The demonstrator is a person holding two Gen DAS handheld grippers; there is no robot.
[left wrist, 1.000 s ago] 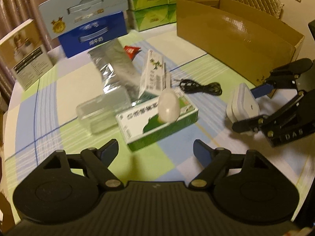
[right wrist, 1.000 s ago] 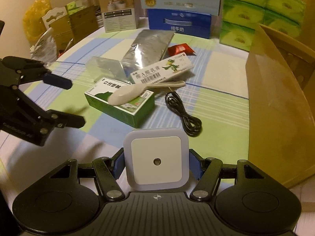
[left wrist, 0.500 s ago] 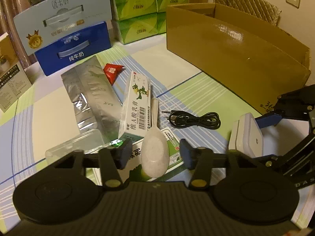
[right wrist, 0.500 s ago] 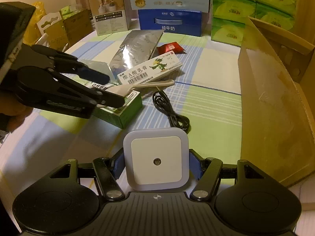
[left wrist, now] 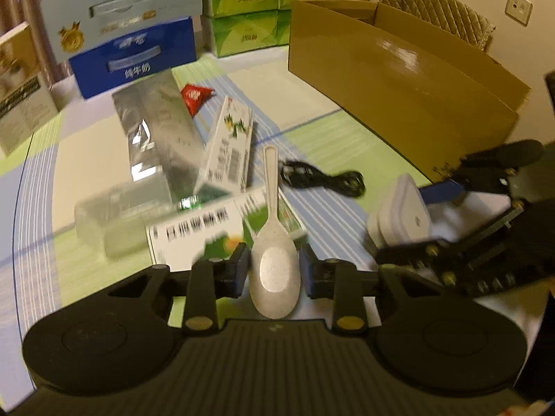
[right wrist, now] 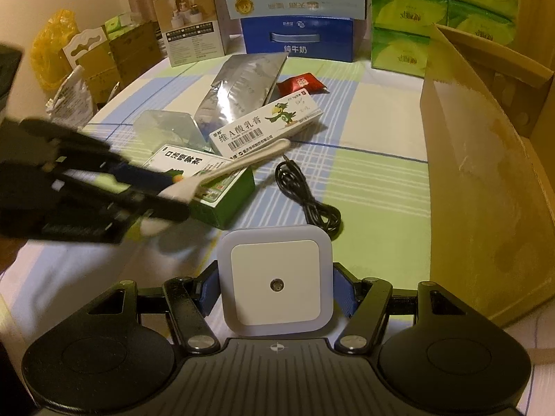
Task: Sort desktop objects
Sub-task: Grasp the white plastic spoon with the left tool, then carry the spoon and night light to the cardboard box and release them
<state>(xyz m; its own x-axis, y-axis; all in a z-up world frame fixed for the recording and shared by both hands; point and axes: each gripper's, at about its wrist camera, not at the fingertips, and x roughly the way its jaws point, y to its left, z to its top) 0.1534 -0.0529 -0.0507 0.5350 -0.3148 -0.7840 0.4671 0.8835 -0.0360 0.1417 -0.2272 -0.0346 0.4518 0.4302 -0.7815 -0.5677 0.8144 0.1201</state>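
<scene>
On the checked tablecloth (right wrist: pixel 374 187), left tongs (left wrist: pixel 274 272) clamp a matte spoon (left wrist: pixel 274 267); right tongs (right wrist: pixel 275 289) clamp a square night-light (right wrist: pixel 275 279).

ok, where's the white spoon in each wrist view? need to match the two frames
Left wrist: spoon bottom centre, bowl between the left gripper pads, handle pointing away over the green box.
Right wrist: spoon left of centre, running diagonally from the left gripper up to the white tube box.
Shared landmark: the coiled black cable, just right of the spoon in both views.
</scene>
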